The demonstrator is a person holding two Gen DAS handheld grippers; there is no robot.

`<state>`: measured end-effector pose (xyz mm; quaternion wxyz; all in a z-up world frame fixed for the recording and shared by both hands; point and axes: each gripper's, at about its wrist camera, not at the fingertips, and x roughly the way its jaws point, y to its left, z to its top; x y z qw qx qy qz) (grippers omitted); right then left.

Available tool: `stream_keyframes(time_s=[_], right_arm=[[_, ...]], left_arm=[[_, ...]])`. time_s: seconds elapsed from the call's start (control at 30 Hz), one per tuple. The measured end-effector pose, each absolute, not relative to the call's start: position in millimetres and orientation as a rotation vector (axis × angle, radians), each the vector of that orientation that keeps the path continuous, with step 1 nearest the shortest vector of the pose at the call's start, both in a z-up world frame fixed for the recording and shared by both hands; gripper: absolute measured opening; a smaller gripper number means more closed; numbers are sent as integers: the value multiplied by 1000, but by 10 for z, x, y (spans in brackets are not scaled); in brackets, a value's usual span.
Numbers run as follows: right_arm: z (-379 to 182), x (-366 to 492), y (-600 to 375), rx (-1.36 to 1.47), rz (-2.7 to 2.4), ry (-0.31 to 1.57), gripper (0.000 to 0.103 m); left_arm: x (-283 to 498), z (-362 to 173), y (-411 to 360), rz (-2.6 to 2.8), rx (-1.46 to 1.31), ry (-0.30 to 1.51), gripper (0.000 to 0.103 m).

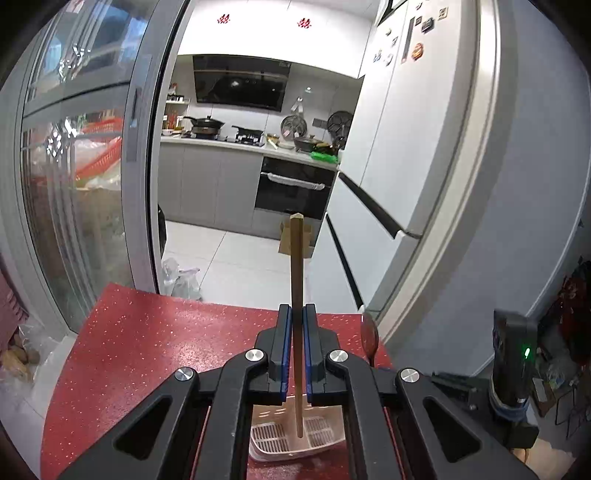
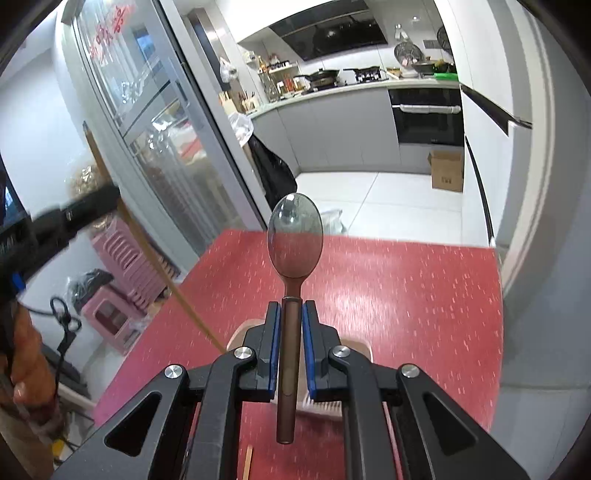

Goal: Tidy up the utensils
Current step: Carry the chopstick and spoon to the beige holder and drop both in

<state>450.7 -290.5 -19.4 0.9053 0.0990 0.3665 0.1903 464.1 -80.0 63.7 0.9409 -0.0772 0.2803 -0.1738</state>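
Left gripper (image 1: 297, 314) pinching chopstick (image 1: 296, 266) upright; right gripper (image 2: 290, 308) pinching spoon (image 2: 294, 236). Both above red table (image 1: 147, 332), white basket (image 1: 295, 439) near, below. Risk: thin chopstick pivots or slips, misses basket.

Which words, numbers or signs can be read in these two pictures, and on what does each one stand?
No text reads clearly.
Red paper signs on the upper cabinets: decorative characters, too small to read.
Red marks on the glass door: blurred; one looks like "%".
Fridge magnets: too small.
Cardboard box: dark print, unreadable.
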Motion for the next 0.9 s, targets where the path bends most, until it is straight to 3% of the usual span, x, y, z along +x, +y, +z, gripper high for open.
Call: stream_keyframes(time_s=[0.4,0.9], right_arm=[[-772,4672,-2532,21,316,595,13],[-1144,4415,-2411,-101,303,585,13]], left_arm=[[4880,-116,-850,-313,-159,646,32],[4768,-573,-948,-249,-103,667,32]])
